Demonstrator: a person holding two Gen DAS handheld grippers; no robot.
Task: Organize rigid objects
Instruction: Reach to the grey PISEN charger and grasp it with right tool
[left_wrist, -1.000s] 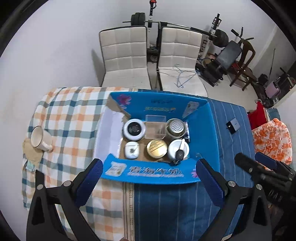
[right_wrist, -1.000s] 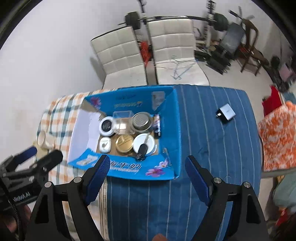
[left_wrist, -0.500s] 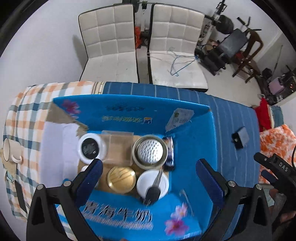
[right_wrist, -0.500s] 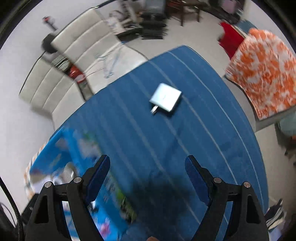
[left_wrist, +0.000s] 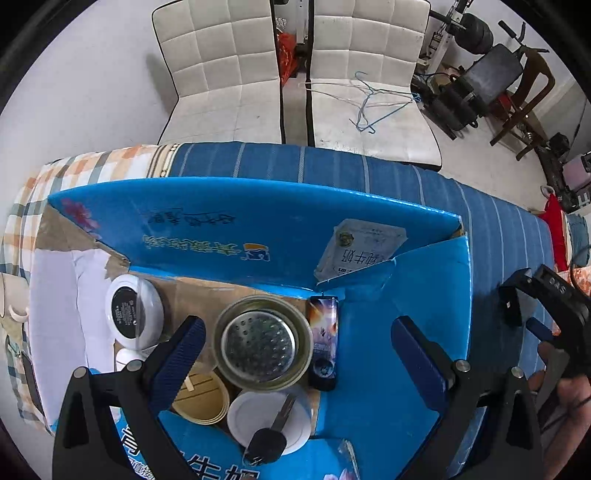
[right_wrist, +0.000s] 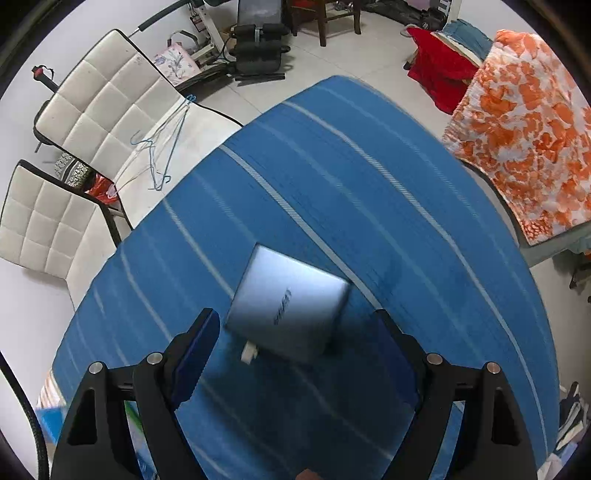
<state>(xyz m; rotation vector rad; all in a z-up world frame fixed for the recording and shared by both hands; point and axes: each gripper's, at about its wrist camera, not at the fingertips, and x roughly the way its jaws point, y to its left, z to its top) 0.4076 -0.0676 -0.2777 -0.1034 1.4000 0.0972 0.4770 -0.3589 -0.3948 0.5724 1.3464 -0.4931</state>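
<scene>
My left gripper (left_wrist: 297, 345) hangs open over a blue cardboard box (left_wrist: 424, 295). Inside the box lie a round metal strainer tin (left_wrist: 263, 343), a white jar with a black label (left_wrist: 129, 312), a gold lid (left_wrist: 201, 398), a white lid (left_wrist: 255, 410) with a car key (left_wrist: 267, 441) on it, and a lighter (left_wrist: 324, 341) standing against the right wall. In the right wrist view my right gripper (right_wrist: 295, 343) is open, low over a grey charger block (right_wrist: 290, 302) on the blue striped cloth (right_wrist: 369, 184). The charger lies just ahead of and between the fingers.
Two white padded chairs (left_wrist: 221, 70) stand beyond the table's far edge, one with wire hangers on its seat. Exercise gear (left_wrist: 480, 81) is at the back right. An orange patterned cloth (right_wrist: 524, 129) lies right of the table. A mug (left_wrist: 13, 299) sits at the left on checked cloth.
The left gripper has come forward and lower over the box. The right gripper has swung away from the box and closed in on the charger, which now fills the space ahead of its fingers.
</scene>
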